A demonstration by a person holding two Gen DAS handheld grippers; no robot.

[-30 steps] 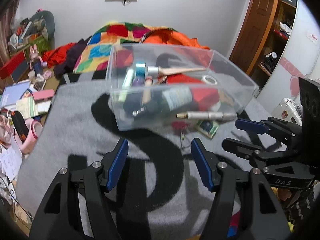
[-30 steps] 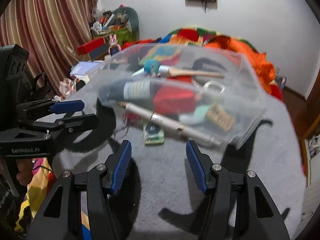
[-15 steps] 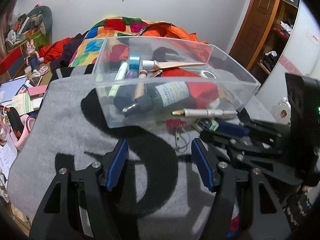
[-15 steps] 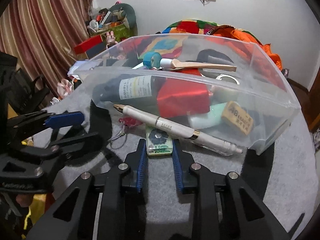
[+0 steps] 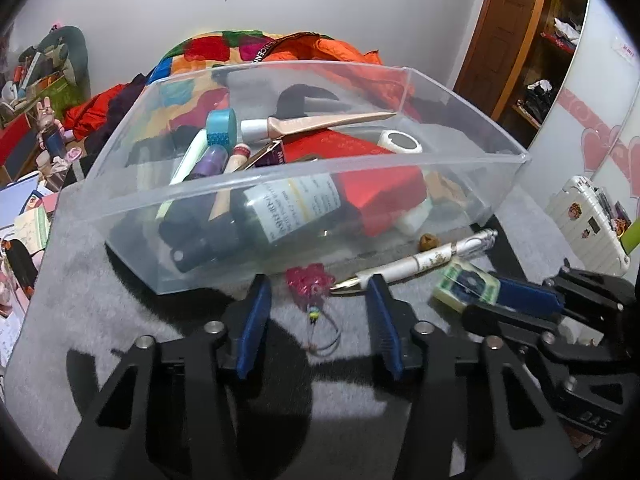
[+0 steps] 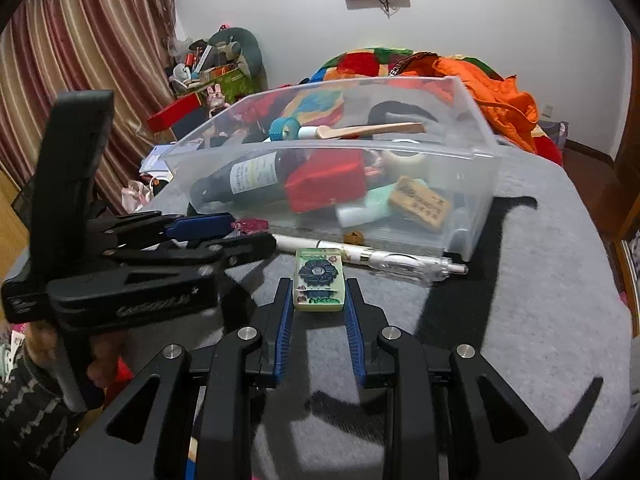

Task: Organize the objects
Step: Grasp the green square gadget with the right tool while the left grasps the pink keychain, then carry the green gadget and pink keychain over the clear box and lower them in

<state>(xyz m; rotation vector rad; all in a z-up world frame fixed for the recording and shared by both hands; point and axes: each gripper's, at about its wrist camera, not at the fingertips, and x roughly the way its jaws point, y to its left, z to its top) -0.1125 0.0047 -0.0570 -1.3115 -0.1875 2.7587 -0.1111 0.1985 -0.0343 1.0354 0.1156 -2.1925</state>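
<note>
The left gripper (image 6: pixel 244 236) hides one end of the pen (image 6: pixel 372 258). The pink charm (image 6: pixel 250 224) mostly hides behind it too (only a bit peeks out). Bottle (image 5: pixel 256 220) label words are too blurry to read.

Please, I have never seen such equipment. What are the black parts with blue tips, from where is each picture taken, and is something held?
They are hand-held grippers; a person carries one in each hand, each with its own camera looking along its fingers. On the grey blanket stands a clear plastic bin full of small items. In front lie a white pen, a pink charm and a small green tile. The left gripper is open around the charm. The right gripper brackets the tile; whether it grips yet is unclear.
</note>
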